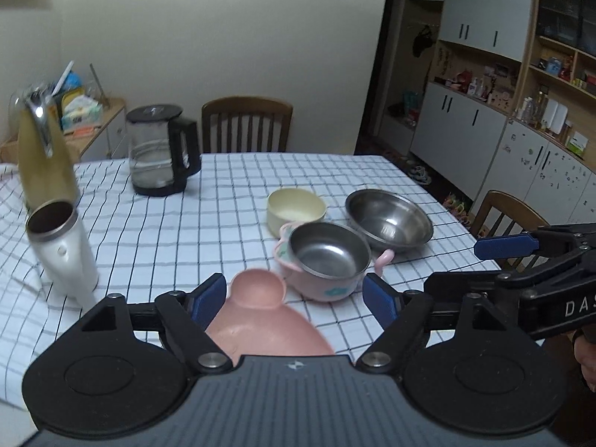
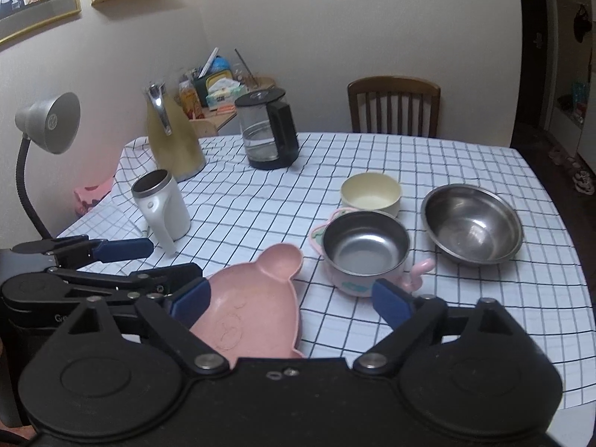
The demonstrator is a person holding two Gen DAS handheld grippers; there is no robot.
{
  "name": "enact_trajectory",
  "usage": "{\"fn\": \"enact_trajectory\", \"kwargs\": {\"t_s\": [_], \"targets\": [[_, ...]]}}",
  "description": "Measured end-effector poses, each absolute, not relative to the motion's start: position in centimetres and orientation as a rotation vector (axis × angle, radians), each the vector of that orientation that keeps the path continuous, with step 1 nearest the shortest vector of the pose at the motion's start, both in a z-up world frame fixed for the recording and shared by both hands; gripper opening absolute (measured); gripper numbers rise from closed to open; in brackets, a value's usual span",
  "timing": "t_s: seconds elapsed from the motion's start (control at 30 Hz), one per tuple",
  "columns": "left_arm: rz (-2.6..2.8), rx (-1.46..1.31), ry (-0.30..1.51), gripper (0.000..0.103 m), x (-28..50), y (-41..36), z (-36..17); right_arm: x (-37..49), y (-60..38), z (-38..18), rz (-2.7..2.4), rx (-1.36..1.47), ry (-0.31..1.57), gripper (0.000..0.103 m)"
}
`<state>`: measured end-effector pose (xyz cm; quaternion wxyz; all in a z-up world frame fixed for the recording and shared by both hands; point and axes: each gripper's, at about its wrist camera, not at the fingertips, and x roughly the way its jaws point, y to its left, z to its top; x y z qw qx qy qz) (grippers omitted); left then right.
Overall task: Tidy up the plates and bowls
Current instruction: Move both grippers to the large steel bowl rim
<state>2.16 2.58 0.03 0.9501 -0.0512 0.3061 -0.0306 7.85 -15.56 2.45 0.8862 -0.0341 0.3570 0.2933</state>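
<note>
Left wrist view: your left gripper jaws spread, pink plate lay right between them, ears pointing away; right gripper spread too, plate off its left.

both grippers are black with blue fingertip pads and silver pivot screws; the right gripper carries white lettering, and the left gripper faint grey lettering.

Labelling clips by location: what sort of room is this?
Likely a home dining room: a checked-cloth table with a wooden chair, a glass kettle, and storage cabinets.
</note>
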Motion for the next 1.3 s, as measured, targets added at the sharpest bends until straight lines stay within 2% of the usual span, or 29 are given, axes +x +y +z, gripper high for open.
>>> {"fn": "enact_trajectory", "kwargs": {"t_s": [0.1, 0.23, 0.33, 0.67, 1.0, 1.3], "targets": [[-0.080, -0.085, 0.600, 0.088, 3.3, 0.9, 0.5, 8.3, -17.0, 2.8, 0.588, -0.066, 0.721, 0.102], [-0.086, -0.088, 0.575, 0.090, 5.1, -1.4, 0.8, 9.6, -19.4, 3.0, 0.559, -0.069, 0.708, 0.103], [-0.078, -0.104, 0.570, 0.103, 7.0, -3.0, 0.5, 10.9, -21.4, 3.0, 0.544, -0.073, 0.709, 0.103], [-0.031, -0.074, 0.592, 0.103, 15.6, -8.8, -0.3, 17.7, -27.7, 2.8, 0.523, -0.109, 0.711, 0.103], [0.035, -0.098, 0.732, 0.103, 27.0, -12.2, -3.9, 27.0, -32.3, 0.1, 0.477, -0.154, 0.752, 0.103], [0.083, -0.148, 0.906, 0.103, 35.0, -12.6, -8.5, 34.4, -32.7, -4.1, 0.437, -0.157, 0.836, 0.099]]}}
